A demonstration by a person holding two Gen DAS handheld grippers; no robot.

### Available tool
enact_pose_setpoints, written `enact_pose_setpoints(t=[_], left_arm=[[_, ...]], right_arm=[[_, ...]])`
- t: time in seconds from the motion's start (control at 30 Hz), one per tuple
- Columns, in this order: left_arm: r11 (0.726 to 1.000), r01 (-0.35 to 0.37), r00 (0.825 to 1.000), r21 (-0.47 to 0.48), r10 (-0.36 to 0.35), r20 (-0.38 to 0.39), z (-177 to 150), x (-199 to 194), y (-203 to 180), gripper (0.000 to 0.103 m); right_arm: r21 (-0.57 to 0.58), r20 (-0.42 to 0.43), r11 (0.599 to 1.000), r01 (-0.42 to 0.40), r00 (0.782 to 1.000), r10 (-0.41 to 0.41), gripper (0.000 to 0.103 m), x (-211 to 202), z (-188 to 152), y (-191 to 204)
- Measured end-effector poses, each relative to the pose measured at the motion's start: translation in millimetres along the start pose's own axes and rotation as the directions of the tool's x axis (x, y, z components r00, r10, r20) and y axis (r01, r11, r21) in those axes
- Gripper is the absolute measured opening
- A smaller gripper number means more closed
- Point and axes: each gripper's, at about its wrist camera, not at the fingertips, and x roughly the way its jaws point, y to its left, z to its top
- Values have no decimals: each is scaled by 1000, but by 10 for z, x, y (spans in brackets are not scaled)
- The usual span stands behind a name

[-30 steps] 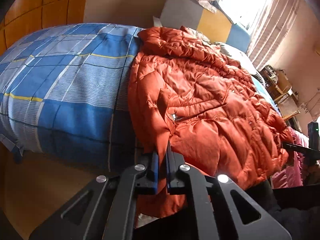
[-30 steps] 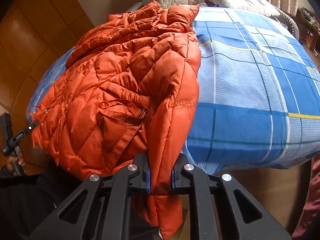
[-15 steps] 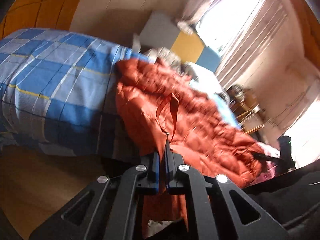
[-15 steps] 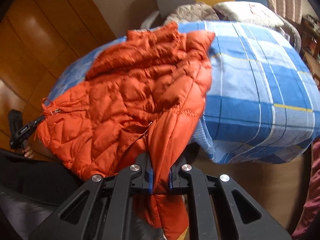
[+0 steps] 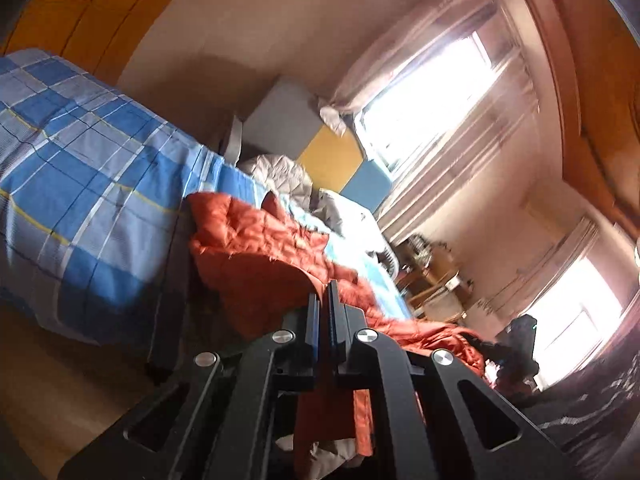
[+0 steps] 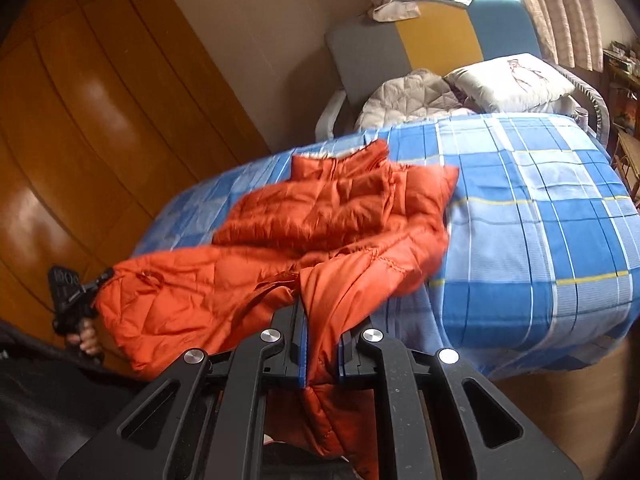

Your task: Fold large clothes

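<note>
An orange quilted jacket lies on a bed with a blue checked sheet, collar toward the headboard. Its near hem is lifted off the bed's end and stretched between both grippers. My right gripper is shut on a thick fold of the hem, which hangs down below the fingers. My left gripper is shut on the jacket's other hem corner, with fabric trailing under it. The left gripper, in a person's hand, also shows at the far left of the right wrist view.
A grey, yellow and blue headboard, a white pillow and a grey quilt are at the bed's far end. Wooden wardrobe doors stand to the left. A cluttered side table sits by the curtained windows.
Both grippers have risen with the jacket's hem, pulling its lower part up off the bed's end. The left view has tilted up toward the windows. Both stay shut on the fabric.
</note>
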Motion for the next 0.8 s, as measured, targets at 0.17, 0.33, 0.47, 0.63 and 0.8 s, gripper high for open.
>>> enact_pose_setpoints(t=[0.17, 0.33, 0.47, 0.63, 0.8], left_arm=[[999, 44, 998, -15, -43, 41, 285, 255, 60, 3], [998, 56, 997, -8, -56, 56, 631, 640, 79, 3], [999, 43, 998, 4, -44, 42, 938, 1068, 133, 3], [1000, 2, 1000, -18, -1, 13, 1261, 1625, 307, 3], [993, -83, 996, -79, 81, -34, 1486, 2186, 659, 3]], right_arm=[[3, 19, 999, 43, 999, -43, 10, 165, 252, -97], [-4, 40, 998, 66, 997, -65, 10, 389, 636, -187], [0, 36, 997, 79, 996, -79, 10, 666, 925, -320], [46, 15, 994, 96, 995, -97, 10, 1126, 1255, -611], [119, -32, 985, 127, 992, -124, 10, 1616, 1473, -940]])
